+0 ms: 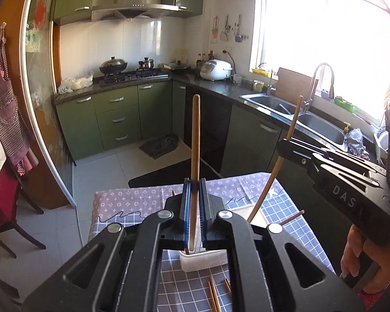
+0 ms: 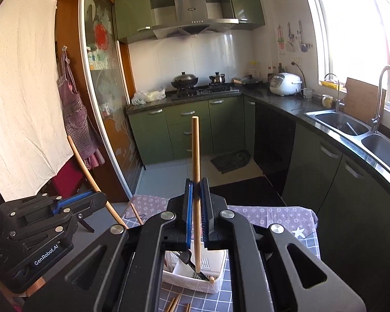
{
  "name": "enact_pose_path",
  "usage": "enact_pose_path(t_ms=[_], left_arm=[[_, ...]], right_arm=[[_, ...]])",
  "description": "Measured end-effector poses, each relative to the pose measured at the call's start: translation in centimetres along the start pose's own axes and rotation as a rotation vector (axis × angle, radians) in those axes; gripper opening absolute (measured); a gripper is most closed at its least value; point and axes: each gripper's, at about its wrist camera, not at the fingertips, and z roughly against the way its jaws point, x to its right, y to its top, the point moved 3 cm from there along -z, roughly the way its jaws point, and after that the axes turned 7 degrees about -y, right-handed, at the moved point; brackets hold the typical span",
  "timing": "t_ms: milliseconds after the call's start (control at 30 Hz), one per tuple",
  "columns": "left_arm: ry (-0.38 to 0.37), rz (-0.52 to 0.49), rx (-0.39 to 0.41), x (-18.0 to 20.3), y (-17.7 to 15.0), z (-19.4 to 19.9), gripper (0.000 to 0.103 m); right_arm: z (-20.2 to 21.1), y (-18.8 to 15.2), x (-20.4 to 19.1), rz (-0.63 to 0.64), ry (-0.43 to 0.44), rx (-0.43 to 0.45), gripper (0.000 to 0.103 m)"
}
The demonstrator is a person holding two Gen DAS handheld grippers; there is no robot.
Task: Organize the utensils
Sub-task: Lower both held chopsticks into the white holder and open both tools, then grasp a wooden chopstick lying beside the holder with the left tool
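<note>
Wooden chopstick (image 1: 195, 140) pinched upright between the blue pads of the left gripper (image 1: 194, 202), its upper end well above the fingers (image 1: 186, 208), lower end dropping toward the white utensil holder (image 1: 205, 260) on the counter (image 1: 132, 202). Right gripper (image 2: 197, 208) same deal: fingers (image 2: 188, 208) pressed on a second wooden chopstick (image 2: 195, 156), near vertical, its lower tip inside the white slotted basket (image 2: 195, 278), next to a dark utensil (image 2: 192, 265) lying slanted in there.

In the left wrist view the right gripper (image 1: 296, 150) comes in from the right edge with its chopstick (image 1: 280, 161) tilted, and part of the person's hand (image 1: 361, 254) on the handle shows at lower right. In the right wrist view the left gripper (image 2: 72, 202) sits at the left with its chopstick (image 2: 91, 176) leaning.

Loose chopsticks (image 1: 214, 296) lie flat on the grey checked cloth just in front of the holder; same ones (image 2: 175, 304) show at the bottom of the right view. Another short stick (image 1: 292, 217) pokes out beside a white tray (image 1: 249, 210) on the counter. Purple patterned cloth (image 2: 267, 215) covers the far end. Background: green cabinets (image 1: 117, 119), steel sink (image 1: 299, 114).
</note>
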Motion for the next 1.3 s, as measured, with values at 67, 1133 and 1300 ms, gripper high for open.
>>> enact_pose_path(t_ms=[67,1133,1300], left_arm=[[0.003,0.001,-0.031,-0.2,-0.7,-0.8,0.014],[-0.090,0.154,-0.585,0.6,-21.1,-7.1,0.029],[-0.081,0.168,-0.616,0.5,-22.0,-8.7,0.026]], right_arm=[[-0.5,-0.6,-0.3,0.008,0.011,-0.021,0.011],[1.8,-24.8,6.7,-0.068,-0.075,-0.373,0.046],[0.9,-25.7,7.7,-0.082,-0.072,-0.390,0.046]])
